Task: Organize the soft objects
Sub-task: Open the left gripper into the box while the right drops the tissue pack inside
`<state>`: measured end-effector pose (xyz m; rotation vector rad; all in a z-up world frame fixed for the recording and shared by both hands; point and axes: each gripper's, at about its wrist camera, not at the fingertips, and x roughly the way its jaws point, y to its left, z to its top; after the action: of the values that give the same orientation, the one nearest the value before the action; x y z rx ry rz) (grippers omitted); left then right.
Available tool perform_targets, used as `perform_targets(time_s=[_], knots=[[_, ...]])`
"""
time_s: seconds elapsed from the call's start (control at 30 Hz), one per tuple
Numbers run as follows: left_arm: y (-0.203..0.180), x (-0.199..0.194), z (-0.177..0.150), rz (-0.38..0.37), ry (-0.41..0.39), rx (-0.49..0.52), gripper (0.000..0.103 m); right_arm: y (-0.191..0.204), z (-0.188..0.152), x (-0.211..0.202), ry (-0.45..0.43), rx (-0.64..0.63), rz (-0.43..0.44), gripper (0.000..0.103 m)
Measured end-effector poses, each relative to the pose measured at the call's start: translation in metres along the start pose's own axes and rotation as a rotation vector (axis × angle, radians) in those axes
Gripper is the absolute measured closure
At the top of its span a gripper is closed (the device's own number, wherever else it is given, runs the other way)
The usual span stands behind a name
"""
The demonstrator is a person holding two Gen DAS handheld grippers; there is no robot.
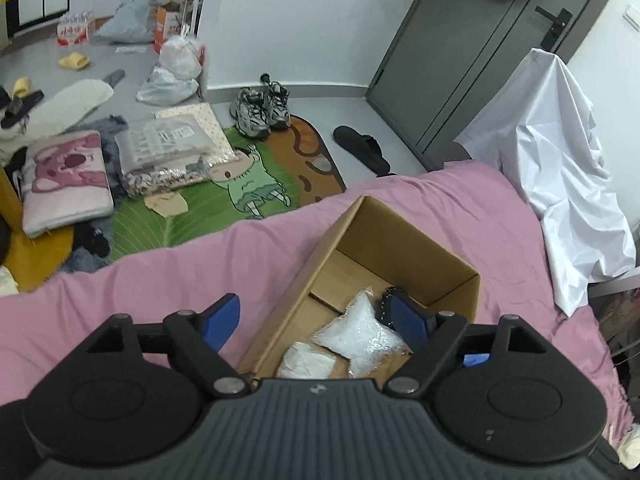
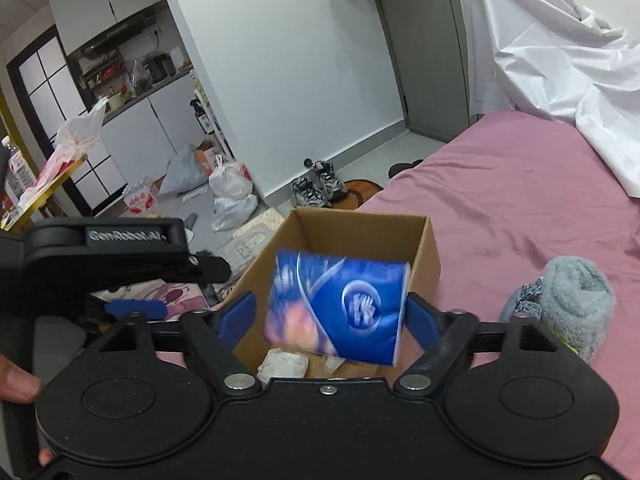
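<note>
The left gripper (image 1: pixel 316 318) hangs over the near end of an open cardboard box (image 1: pixel 404 236) that sits on a bed with a pink sheet (image 1: pixel 168 276). Its jaws are spread wide and hold nothing; the left blue pad (image 1: pixel 222 320) is over the sheet outside the box wall, the right one over the box interior. Between and just ahead of the jaws, on the box floor, lie a clear bag of white filling (image 1: pixel 360 332), a crumpled white packet (image 1: pixel 306 362) nearer the gripper body, and a small dark item by the right pad, too hidden to name.

The right gripper (image 2: pixel 332 314) hovers over the same cardboard box (image 2: pixel 430 252), jaws wide apart. A blue tissue pack (image 2: pixel 348 306) sits in the gap between them, motion-blurred, tilted, above the box opening; it touches or nearly touches the right pad, while a clear gap separates it from the left one, so it does not look clamped. Below it, on the box floor, lies the white packet (image 2: pixel 284 362). To the right of the jaws, a grey fluffy sock bundle (image 2: pixel 572 304) rests on the sheet beside the box. The left gripper's body (image 2: pixel 116 256) shows off to the left of the jaws.
</note>
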<state>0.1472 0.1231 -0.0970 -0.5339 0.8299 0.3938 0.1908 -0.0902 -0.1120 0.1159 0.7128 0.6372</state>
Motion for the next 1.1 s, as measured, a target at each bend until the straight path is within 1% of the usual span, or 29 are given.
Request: perform_targets(time_s=[0.07,0.13,0.23,0.5,0.77,0.9,1.0,1.1], knots=[[-0.005,-0.003,-0.001,0.014,-0.01,0.029,0.017,-0.003,0.001,-0.003,-0.002,0.016,0.003,0.009],[-0.01,-0.007,-0.003,0.031,-0.018,0.059,0.015,-0.006,0.003,-0.009,-0.005,0.034,0.002,0.006],[-0.017,-0.011,-0.006,0.024,-0.022,0.072,0.015,-0.01,0.006,-0.019,-0.012,0.051,-0.003,0.0],[-0.031,-0.03,-0.013,0.032,-0.07,0.127,0.012,-0.024,0.004,-0.034,0.01,0.096,-0.046,0.0],[-0.047,-0.048,-0.021,0.032,-0.14,0.153,0.012,-0.035,0.004,-0.055,-0.055,0.114,-0.064,0.0],[-0.055,-0.054,-0.025,0.03,-0.162,0.173,0.012,-0.042,0.004,-0.062,-0.055,0.137,-0.076,0.0],[-0.063,-0.059,-0.03,0.034,-0.182,0.2,0.012,-0.048,0.004,-0.068,-0.056,0.144,-0.108,0.0],[-0.071,-0.063,-0.034,0.036,-0.199,0.215,0.012,-0.057,0.003,-0.073,-0.054,0.179,-0.121,0.0]])
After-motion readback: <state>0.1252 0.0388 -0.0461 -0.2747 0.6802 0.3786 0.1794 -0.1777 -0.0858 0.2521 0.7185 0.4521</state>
